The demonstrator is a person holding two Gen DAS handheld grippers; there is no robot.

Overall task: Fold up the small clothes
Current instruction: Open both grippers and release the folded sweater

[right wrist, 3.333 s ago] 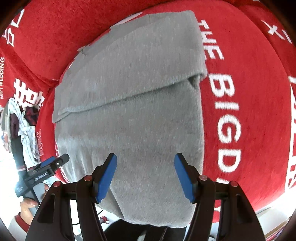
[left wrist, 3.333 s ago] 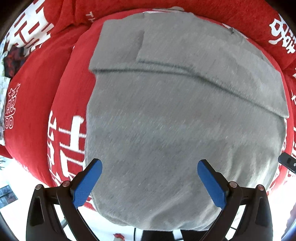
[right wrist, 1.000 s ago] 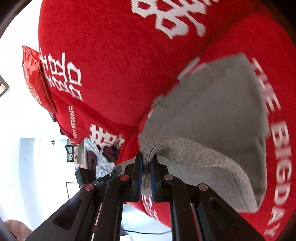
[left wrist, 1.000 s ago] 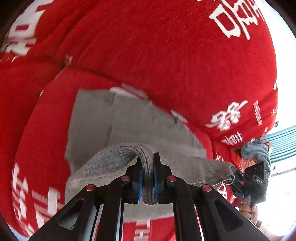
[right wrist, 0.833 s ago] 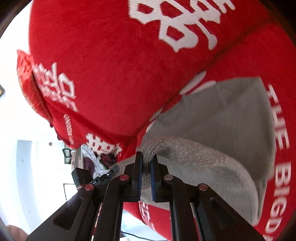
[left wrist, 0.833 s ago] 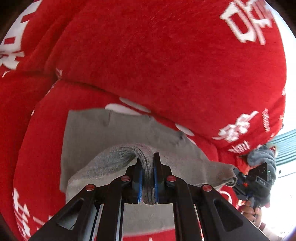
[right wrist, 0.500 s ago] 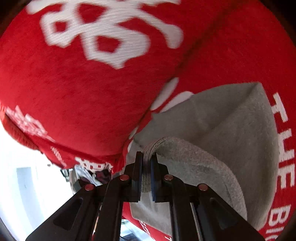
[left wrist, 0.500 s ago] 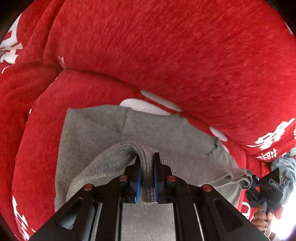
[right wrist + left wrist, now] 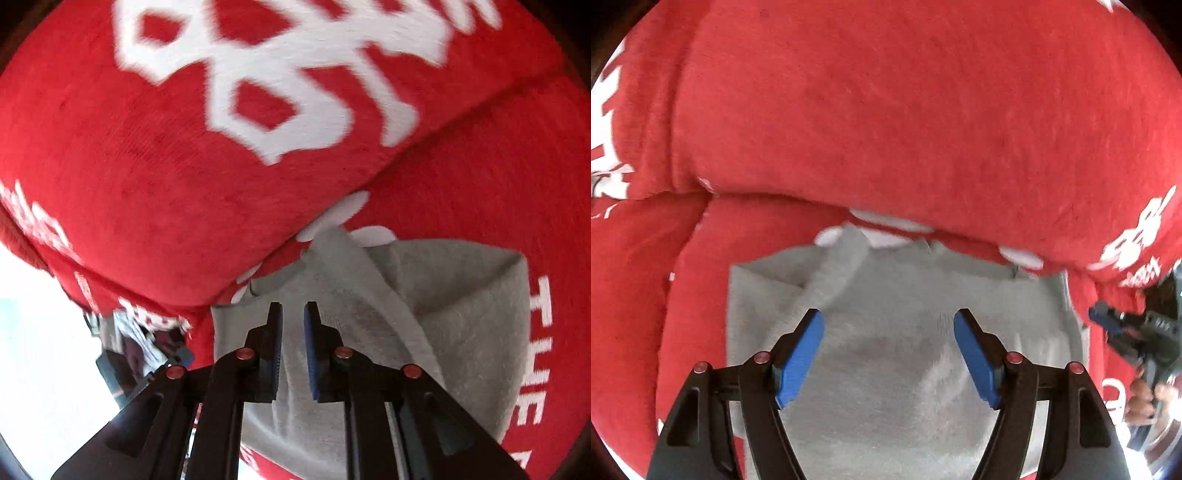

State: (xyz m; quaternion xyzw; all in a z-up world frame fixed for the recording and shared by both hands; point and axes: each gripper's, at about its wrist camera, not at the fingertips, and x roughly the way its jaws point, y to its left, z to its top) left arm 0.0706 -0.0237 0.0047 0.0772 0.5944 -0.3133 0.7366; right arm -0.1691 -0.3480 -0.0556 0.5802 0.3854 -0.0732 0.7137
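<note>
A grey knitted garment (image 9: 894, 332) lies folded over on the red sofa seat, its far edge against the back cushion. My left gripper (image 9: 888, 332) is open wide just above it, with nothing between the blue pads (image 9: 799, 354). The garment shows in the right wrist view (image 9: 454, 306) too, with a raised fold running toward the seat's back. My right gripper (image 9: 293, 325) stands over the garment's left edge with its jaws a narrow gap apart and no cloth in them. The right gripper also shows at the right edge of the left wrist view (image 9: 1137, 332).
The red sofa back cushion (image 9: 905, 110) with white characters rises right behind the garment. The red seat (image 9: 480, 166) carries white lettering at the right. A heap of other clothes (image 9: 140, 339) lies left of the seat.
Both grippers carried the garment's near edge toward the back cushion and then let go. The left jaws have opened wide; the right jaws have parted slightly. The cloth now lies folded.
</note>
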